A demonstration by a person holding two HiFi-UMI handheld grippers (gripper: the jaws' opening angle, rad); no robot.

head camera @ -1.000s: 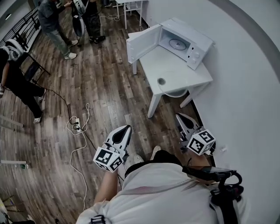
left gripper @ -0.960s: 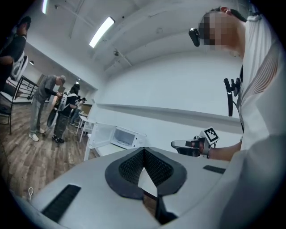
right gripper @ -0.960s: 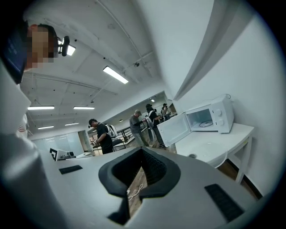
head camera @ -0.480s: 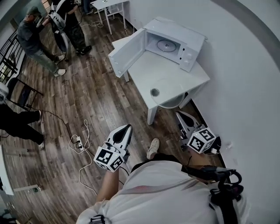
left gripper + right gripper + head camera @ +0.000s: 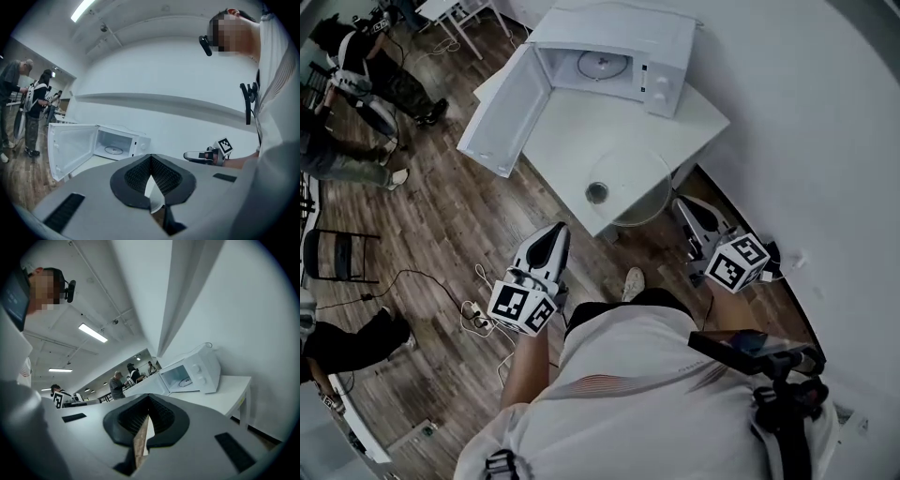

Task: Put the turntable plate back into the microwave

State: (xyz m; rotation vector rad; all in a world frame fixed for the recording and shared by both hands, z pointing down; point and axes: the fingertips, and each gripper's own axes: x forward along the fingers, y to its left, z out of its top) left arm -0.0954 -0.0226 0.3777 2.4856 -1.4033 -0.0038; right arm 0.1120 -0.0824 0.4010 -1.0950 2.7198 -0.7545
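The white microwave [image 5: 661, 47] stands at the back of a white table [image 5: 684, 117], its door [image 5: 502, 108] swung wide open to the left. A roller ring [image 5: 602, 64] lies on its floor. The clear glass turntable plate [image 5: 628, 173] lies on the table near the front edge, with a small dark round piece [image 5: 597, 192] at its left part. My left gripper [image 5: 555, 231] hangs shut and empty over the floor, short of the table's front-left edge. My right gripper [image 5: 682, 203], also shut and empty, is at the table's front-right edge. The microwave [image 5: 117, 145] [image 5: 197, 373] shows ahead in both gripper views.
Wooden floor with a cable and power strip [image 5: 473, 314] lies to my left. Several people [image 5: 356, 66] stand at the far left, beside a black chair [image 5: 337, 258]. A white wall [image 5: 825, 141] runs close along the right. A pale round thing [image 5: 649, 216] sits under the table's front.
The table and microwave have come much closer and turned in the head view. Both grippers now reach the table's front edge. Their jaws stay shut.
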